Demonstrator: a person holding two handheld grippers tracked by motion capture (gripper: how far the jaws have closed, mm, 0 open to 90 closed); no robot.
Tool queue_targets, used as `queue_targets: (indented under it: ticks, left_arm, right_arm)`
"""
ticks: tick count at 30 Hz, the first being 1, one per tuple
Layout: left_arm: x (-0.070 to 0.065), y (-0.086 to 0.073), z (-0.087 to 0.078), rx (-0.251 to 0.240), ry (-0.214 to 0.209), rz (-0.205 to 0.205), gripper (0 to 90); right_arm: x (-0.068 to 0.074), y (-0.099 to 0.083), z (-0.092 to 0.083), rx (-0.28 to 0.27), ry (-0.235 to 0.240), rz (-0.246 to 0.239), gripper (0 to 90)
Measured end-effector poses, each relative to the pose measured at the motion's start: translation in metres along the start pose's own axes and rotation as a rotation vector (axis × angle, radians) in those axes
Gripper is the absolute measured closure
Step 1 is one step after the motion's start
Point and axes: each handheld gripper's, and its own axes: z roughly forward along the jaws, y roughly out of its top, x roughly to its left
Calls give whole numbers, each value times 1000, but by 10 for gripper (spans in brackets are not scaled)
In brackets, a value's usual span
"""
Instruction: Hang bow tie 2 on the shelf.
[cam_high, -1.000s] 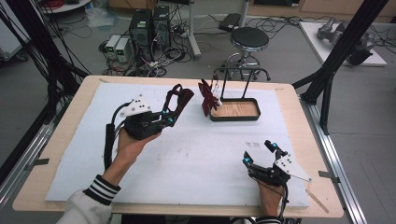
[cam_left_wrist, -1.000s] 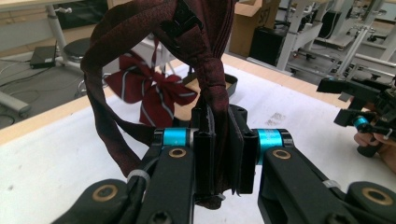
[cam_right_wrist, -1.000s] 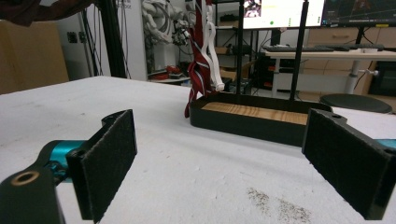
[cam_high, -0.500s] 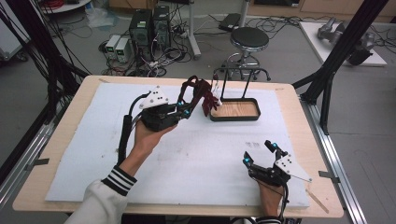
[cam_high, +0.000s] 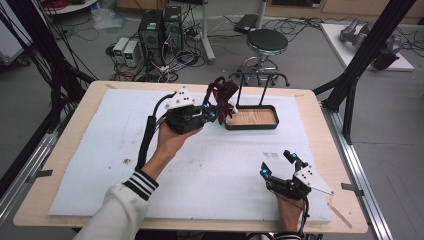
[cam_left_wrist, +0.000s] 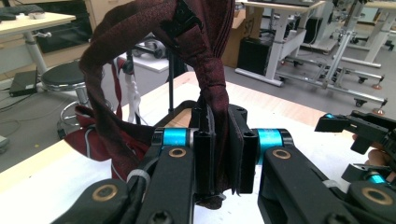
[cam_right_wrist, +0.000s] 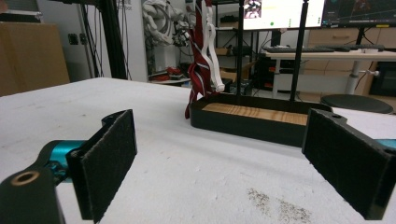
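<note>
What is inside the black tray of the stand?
The tray shows a bare wooden floor with two black posts rising from it. The dark red tie hanging by its left end hides that corner.

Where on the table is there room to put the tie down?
The white mat is bare left of the left tongs, and between them and the right tongs. It is crowded by the stand, where the tie hangs.

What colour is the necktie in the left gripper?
Dark maroon necktie, clamped in the left gripper; clearest in the left gripper view.
</note>
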Motion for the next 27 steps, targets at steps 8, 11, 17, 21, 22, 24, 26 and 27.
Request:
queue_targets:
  ticks: [8, 11, 17, 21, 22, 24, 26, 27]
  left_arm:
    - [3, 5, 14, 10, -3, 5, 817]
    - [3, 8, 20, 6, -12, 10, 817]
    - [1, 12, 35, 5, -23, 15, 817]
    - [1, 13, 44, -1, -29, 16, 817]
    - [1, 12, 45, -5, -31, 14, 817]
    - [1, 11, 48, -2, -28, 15, 817]
    - [2, 10, 50, -4, -28, 18, 817]
    - [2, 9, 50, -5, -25, 14, 817]
  right_arm:
    - [0, 0, 0, 0, 1, 4, 93]
    - [0, 0, 0, -1, 1, 4, 94]
    - [0, 0, 0, -7, 0, 4, 94]
    - [-1, 0, 0, -12, -2, 8, 94]
    - [0, 0, 0, -6, 0, 10, 94]
    - [-1, 0, 0, -9, 3, 5, 93]
    - [-1, 0, 0, -9, 0, 8, 94]
    - [-1, 0, 0, -10, 3, 6, 94]
